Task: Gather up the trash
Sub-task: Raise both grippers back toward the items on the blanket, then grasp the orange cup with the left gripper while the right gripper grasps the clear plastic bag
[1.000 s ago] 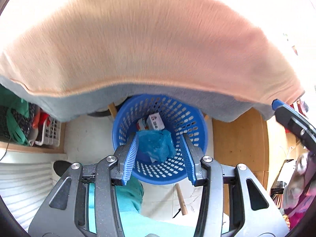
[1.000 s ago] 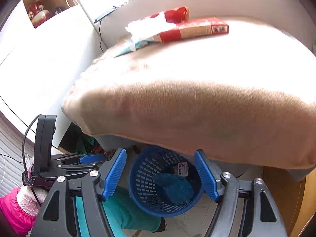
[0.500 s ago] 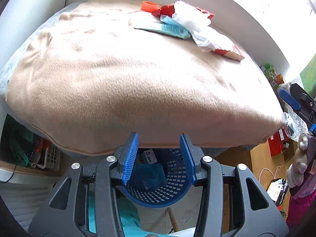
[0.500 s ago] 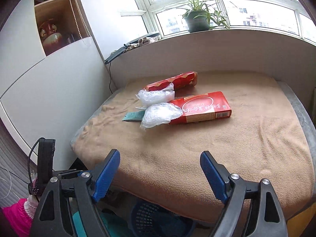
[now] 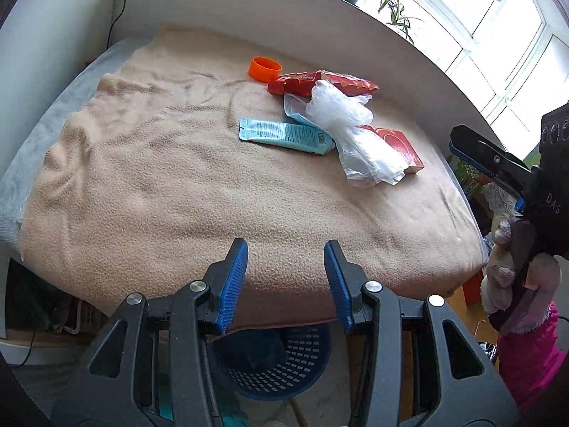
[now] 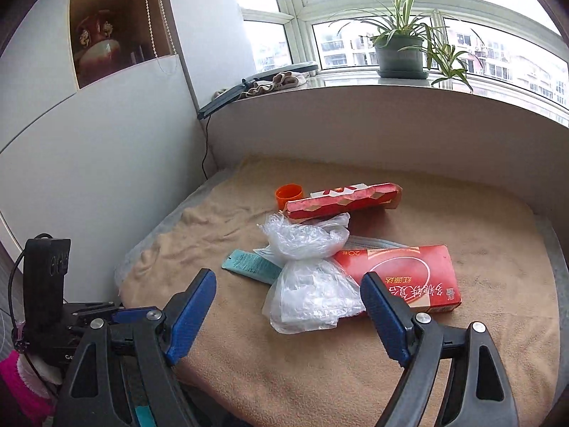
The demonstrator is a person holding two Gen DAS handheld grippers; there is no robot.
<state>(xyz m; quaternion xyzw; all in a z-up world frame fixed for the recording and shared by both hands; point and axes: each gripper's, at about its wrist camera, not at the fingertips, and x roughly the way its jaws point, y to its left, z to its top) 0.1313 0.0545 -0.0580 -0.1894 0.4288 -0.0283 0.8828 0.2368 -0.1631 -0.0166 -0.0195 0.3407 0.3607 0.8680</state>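
Trash lies on a tan blanket (image 5: 160,185): a clear plastic bag (image 6: 306,277), a red flat box (image 6: 409,281), a long red carton (image 6: 345,201), a teal packet (image 5: 284,135) and an orange cap (image 5: 264,68). My left gripper (image 5: 286,277) is open and empty above the blanket's near edge. My right gripper (image 6: 290,306) is open and empty, just in front of the plastic bag (image 5: 350,124). A blue basket (image 5: 274,359) with blue crumpled trash stands on the floor below the bed edge.
A grey wall ledge (image 6: 391,121) runs behind the bed, with a potted plant (image 6: 402,53) on the sill. A white cabinet (image 6: 89,163) stands at the left. The right gripper also shows in the left wrist view (image 5: 487,160).
Both grippers have risen from the basket below the bed edge to above the blanket. The trash pile has come into view, and the right gripper is closer to it.
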